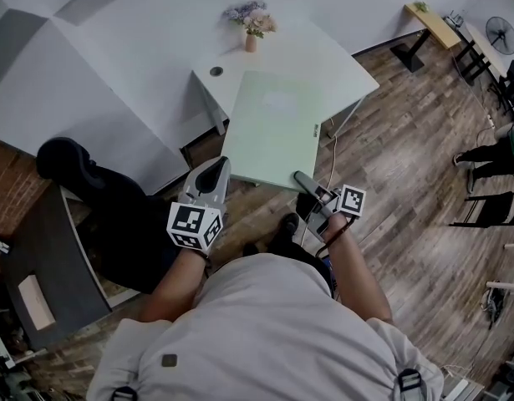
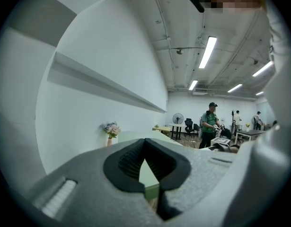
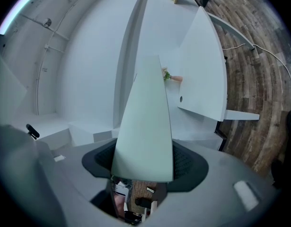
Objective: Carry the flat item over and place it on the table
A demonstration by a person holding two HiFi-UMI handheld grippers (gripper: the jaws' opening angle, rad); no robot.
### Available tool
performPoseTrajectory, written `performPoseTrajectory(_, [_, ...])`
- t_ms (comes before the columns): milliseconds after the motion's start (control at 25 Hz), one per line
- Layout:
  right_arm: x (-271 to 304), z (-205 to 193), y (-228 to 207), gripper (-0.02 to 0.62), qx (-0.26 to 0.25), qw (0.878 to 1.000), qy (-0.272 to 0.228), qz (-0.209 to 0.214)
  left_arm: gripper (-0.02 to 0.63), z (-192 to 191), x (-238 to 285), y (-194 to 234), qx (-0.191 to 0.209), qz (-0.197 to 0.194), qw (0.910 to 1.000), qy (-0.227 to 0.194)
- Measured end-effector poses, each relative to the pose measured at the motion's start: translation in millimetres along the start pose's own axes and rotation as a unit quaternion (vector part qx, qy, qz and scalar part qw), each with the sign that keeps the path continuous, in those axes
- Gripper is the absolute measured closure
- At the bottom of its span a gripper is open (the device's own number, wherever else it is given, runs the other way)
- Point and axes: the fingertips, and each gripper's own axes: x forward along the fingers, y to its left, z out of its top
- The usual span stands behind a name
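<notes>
The pale green board (image 1: 273, 128) is in the air, its near edge clamped at one corner by the left gripper (image 1: 211, 179) and at the other by the right gripper (image 1: 307, 182). Both pairs of jaws are closed on it, and the white table (image 1: 340, 65) lies just ahead of their tips. I'd hold both grippers level and move them forward together, so the board doesn't twist, then set it flat on the table before letting go.
</notes>
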Motion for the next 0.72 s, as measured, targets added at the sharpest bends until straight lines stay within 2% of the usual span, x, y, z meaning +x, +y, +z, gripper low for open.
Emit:
performPoseTrajectory(480, [11.3, 114.0, -38.4, 0.296, 0.000, 1.000, 0.025, -0.011, 0.606, 1.3, 114.3, 8.4, -0.007, 0.023, 0.9997, 0.010])
performPoseTrajectory(720, [8.6, 163.1, -55.6, 0.295, 0.008, 0.999, 0.044, -0.019, 0.606, 8.4, 169.1, -2.4, -0.001, 0.029, 0.9995, 0.010])
